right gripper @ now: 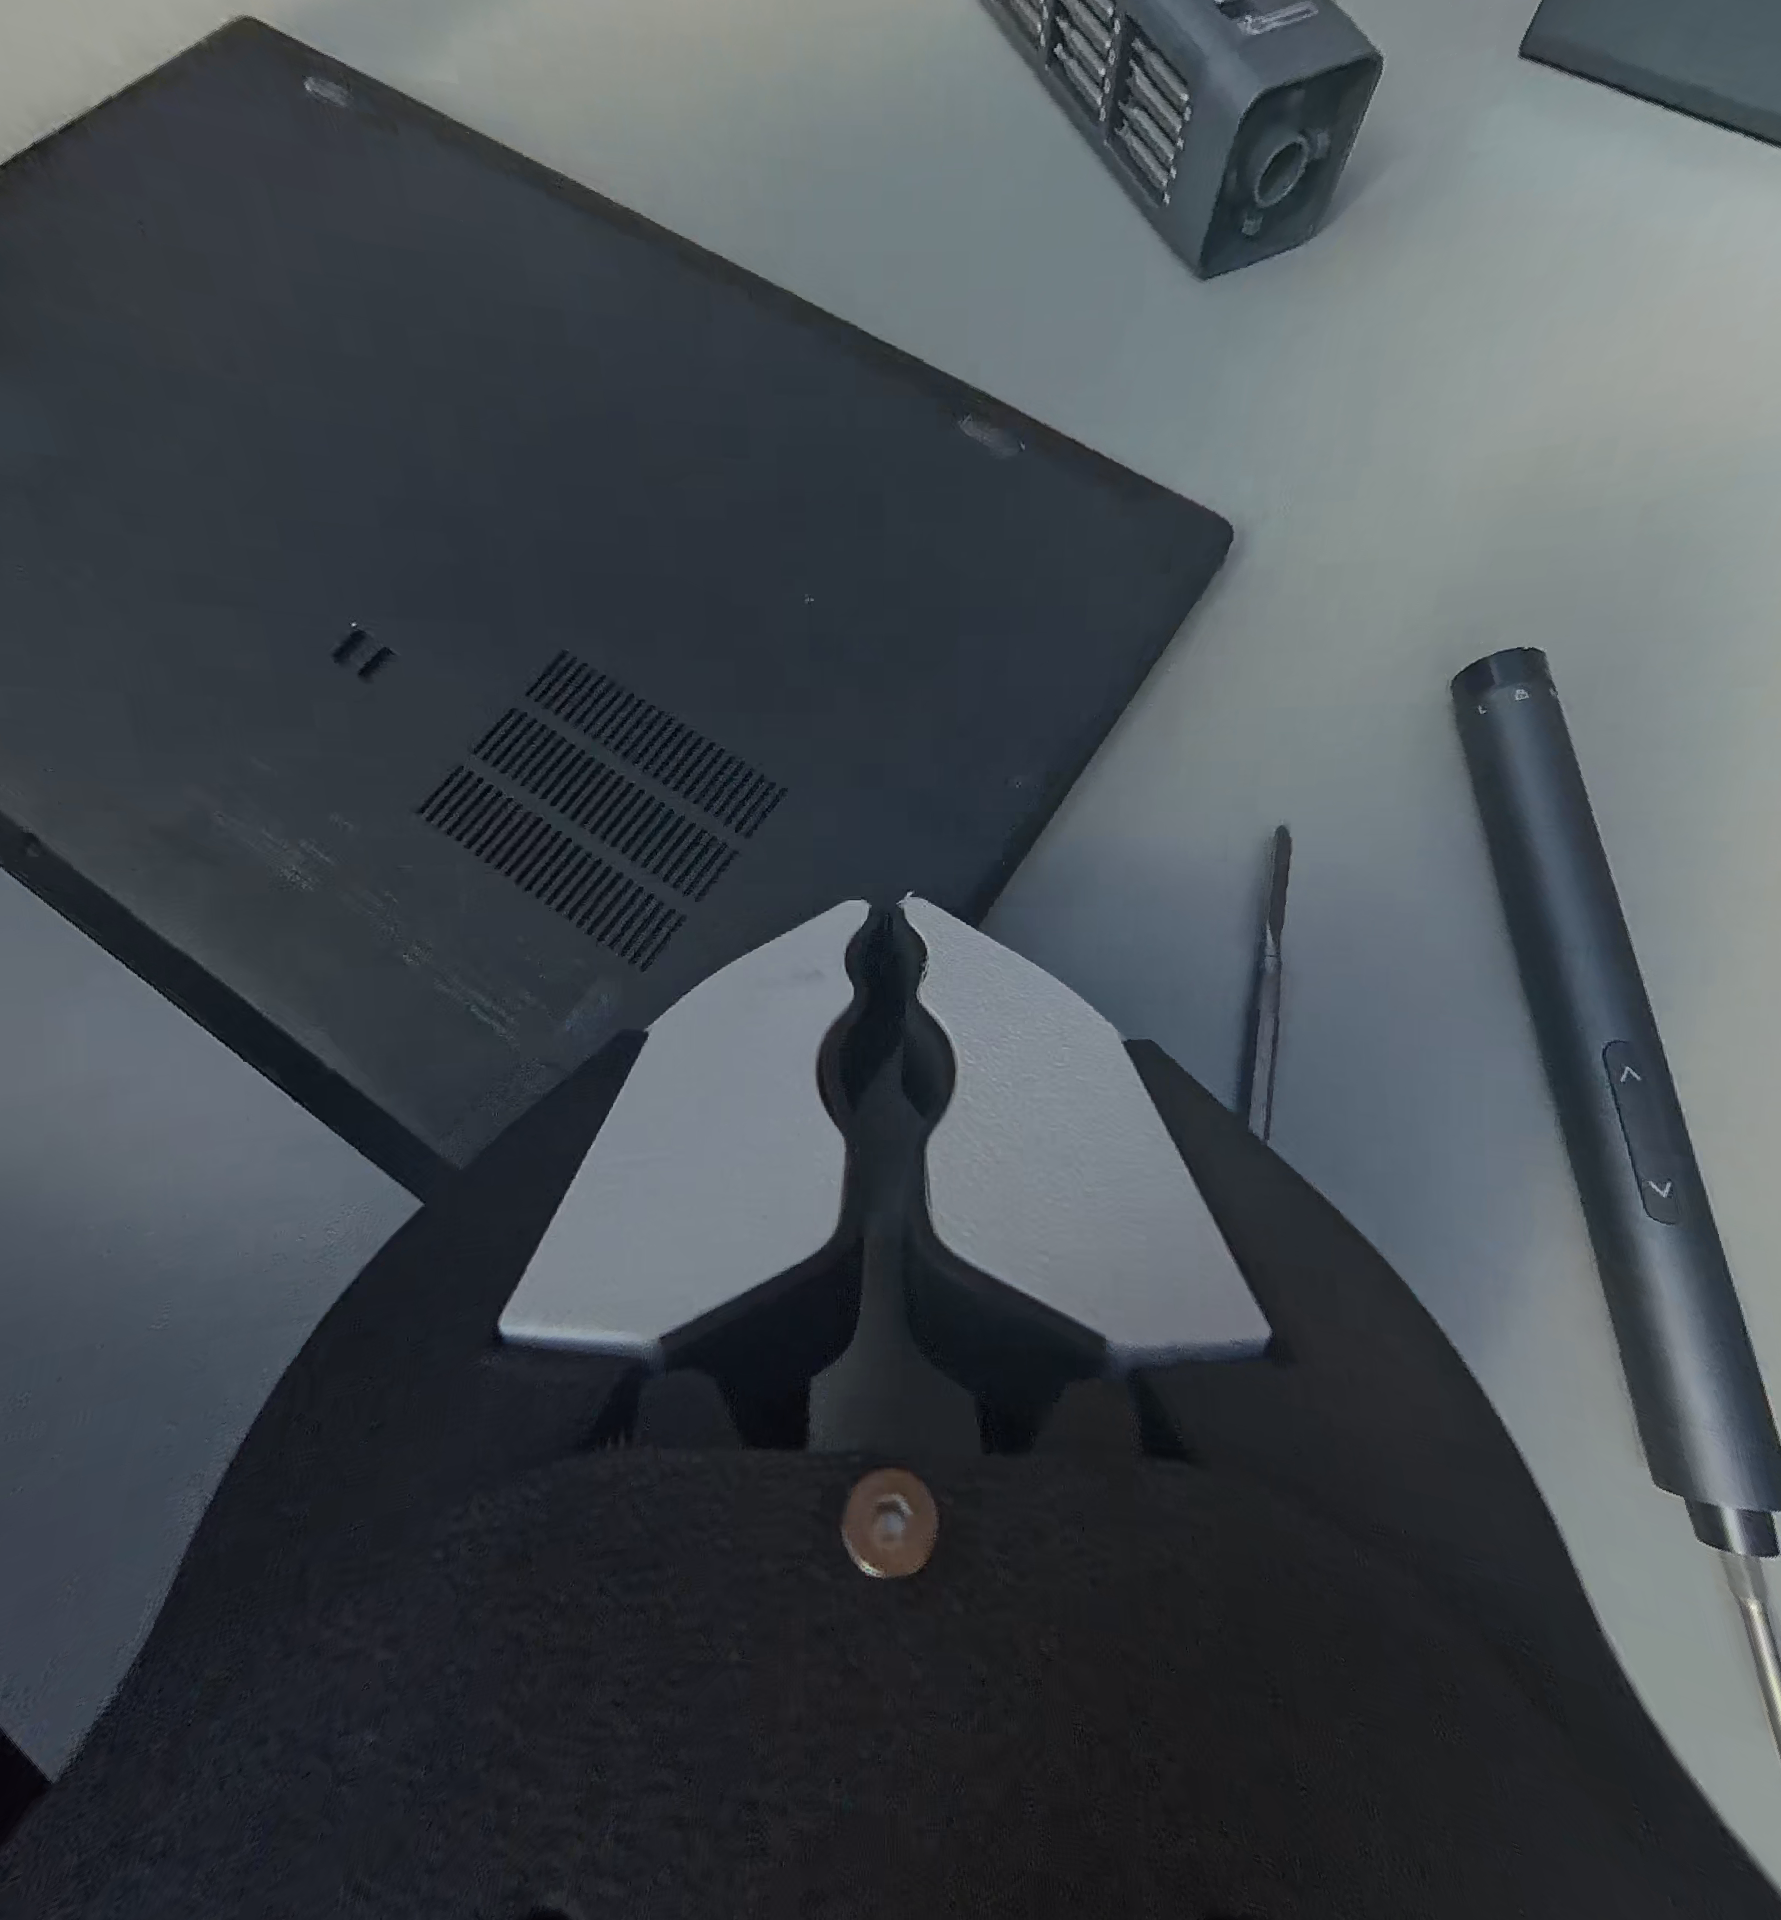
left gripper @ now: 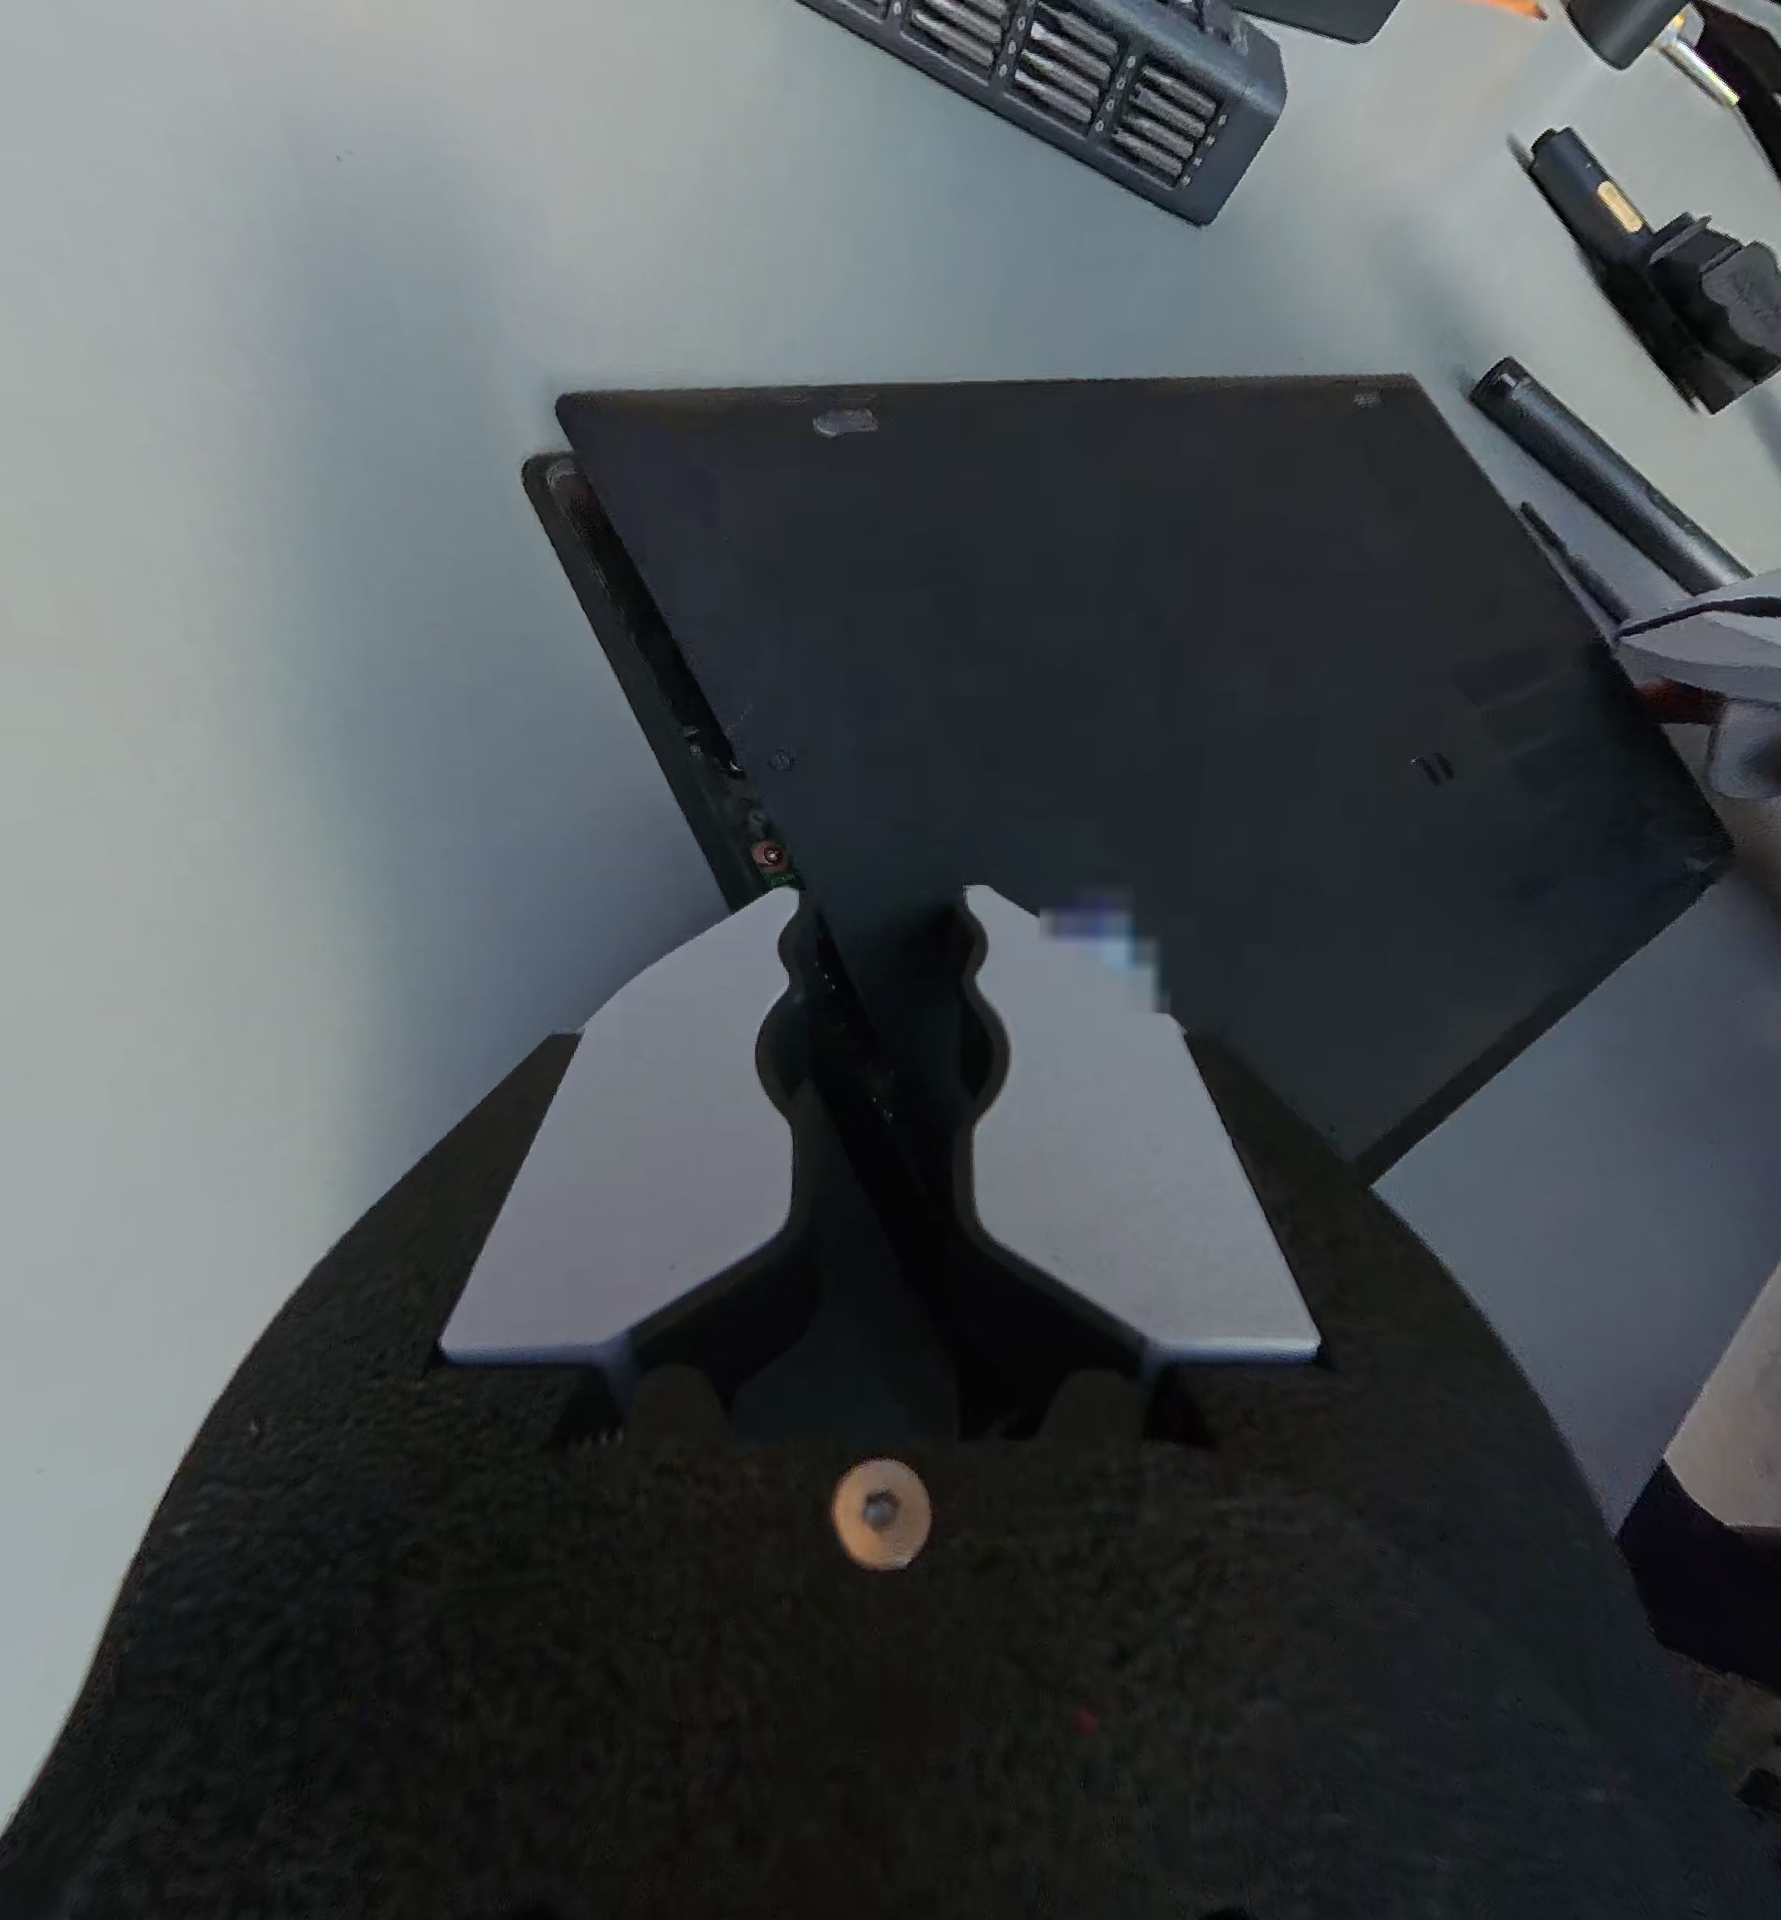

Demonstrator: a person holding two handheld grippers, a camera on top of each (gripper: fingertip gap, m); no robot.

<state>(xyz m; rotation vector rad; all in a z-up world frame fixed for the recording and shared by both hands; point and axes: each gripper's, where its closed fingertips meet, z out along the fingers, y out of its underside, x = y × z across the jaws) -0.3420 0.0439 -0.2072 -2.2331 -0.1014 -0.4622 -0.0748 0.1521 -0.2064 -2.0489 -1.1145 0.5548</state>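
Observation:
A black laptop bottom cover (left gripper: pixel 1125 644) lies askew over the laptop base (left gripper: pixel 616 623), whose open edge with a small circuit part shows at the left. My left gripper (left gripper: pixel 881 899) straddles the cover's near edge; the thin edge runs between its fingers, which stand apart and do not clearly press on it. In the right wrist view my right gripper (right gripper: pixel 886 912) is shut, its tips together just above the cover (right gripper: pixel 553 468) near the vent slots and the near right corner. It also shows in the left wrist view (left gripper: pixel 1634 649) at the cover's right edge.
An electric screwdriver (right gripper: pixel 1613 1091) and a thin pry tool (right gripper: pixel 1270 977) lie right of the cover on the pale table. A grey bit case (right gripper: pixel 1229 114) stands at the back, a dark panel (right gripper: pixel 1717 83) lies at the far right, and a black clamp-like part (left gripper: pixel 1696 281) sits beyond. There is about 30 cm between the tips of the two grippers. The electric screwdriver (right gripper: pixel 1613 1091) is about 12 cm from my right fingertips and 40 cm from my left. Seen from the left wrist view (left gripper: pixel 1651 508) as well.

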